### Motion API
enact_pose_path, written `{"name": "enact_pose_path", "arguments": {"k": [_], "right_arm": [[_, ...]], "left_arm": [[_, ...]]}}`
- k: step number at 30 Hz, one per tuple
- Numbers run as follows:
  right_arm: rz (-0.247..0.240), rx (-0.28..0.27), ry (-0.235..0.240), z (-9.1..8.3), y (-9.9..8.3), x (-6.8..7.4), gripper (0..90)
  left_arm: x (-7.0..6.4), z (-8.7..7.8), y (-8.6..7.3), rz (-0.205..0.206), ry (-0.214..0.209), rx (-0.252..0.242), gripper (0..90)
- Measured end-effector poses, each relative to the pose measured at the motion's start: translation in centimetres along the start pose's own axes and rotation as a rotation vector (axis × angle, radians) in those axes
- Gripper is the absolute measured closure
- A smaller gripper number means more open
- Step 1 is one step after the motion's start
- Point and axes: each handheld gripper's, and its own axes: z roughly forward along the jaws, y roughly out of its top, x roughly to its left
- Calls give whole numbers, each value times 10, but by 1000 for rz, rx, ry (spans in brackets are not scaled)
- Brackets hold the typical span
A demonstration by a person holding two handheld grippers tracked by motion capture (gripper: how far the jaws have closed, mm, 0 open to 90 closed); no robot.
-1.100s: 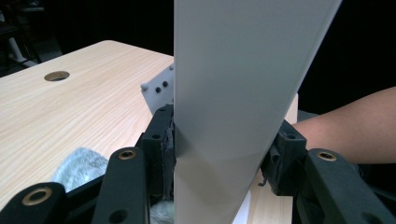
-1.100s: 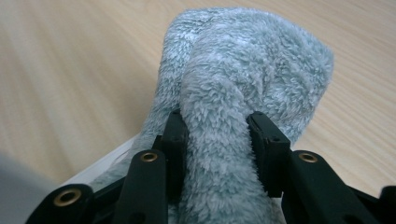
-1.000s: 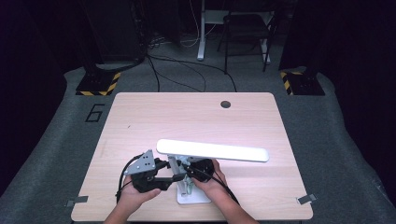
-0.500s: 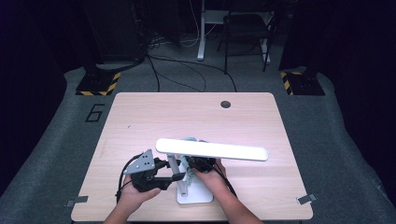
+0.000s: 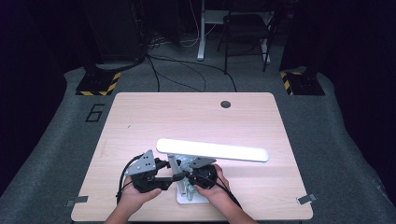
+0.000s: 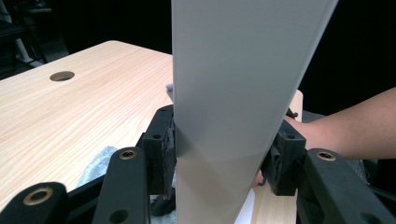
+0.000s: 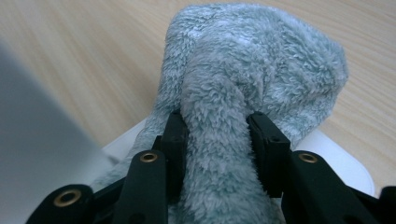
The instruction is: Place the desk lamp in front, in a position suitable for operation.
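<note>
A white desk lamp stands near the table's front edge, its long head (image 5: 212,150) lying level above its white base (image 5: 191,197). My left gripper (image 5: 173,178) is shut on the lamp's flat white post (image 6: 224,93), one jaw on each side. My right gripper (image 7: 217,135) is shut on a fluffy grey-green cloth (image 7: 243,79), which rests on the lamp's base (image 7: 348,165). In the high view the right gripper (image 5: 190,179) sits just right of the post, under the lamp head. A bit of the cloth (image 6: 95,163) lies low beside the post.
The light wooden table (image 5: 196,116) has a round cable hole (image 5: 226,104) at the back right. The person's forearm (image 6: 345,128) reaches in beside the lamp. On the floor behind the table are cables and black stands (image 5: 100,79).
The right hand with the cloth has shifted slightly over the lamp's base. The lamp head wobbled a little. The left gripper stays clamped on the post.
</note>
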Motion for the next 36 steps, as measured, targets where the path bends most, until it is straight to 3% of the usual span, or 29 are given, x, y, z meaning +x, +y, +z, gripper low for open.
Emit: {"name": "enact_pose_path", "arguments": {"k": [3, 7, 15, 20, 29, 36], "right_arm": [[-16, 4, -2, -1, -1, 1, 627], [22, 5, 15, 2, 0, -4, 620], [58, 3, -23, 12, 7, -16, 620], [113, 0, -46, 19, 13, -21, 619], [120, 17, -47, 25, 19, -31, 607], [174, 14, -51, 30, 21, -48, 603]], "left_arm": [[1, -1, 1, -3, -9, 9, 528], [0, 0, 0, -2, -4, 2, 527], [-1, -1, -1, -4, -1, 2, 527], [1, -1, 0, -8, -15, 2, 524], [2, 5, -2, -3, -18, 31, 510], [5, 6, -4, -17, -49, 42, 501]]}}
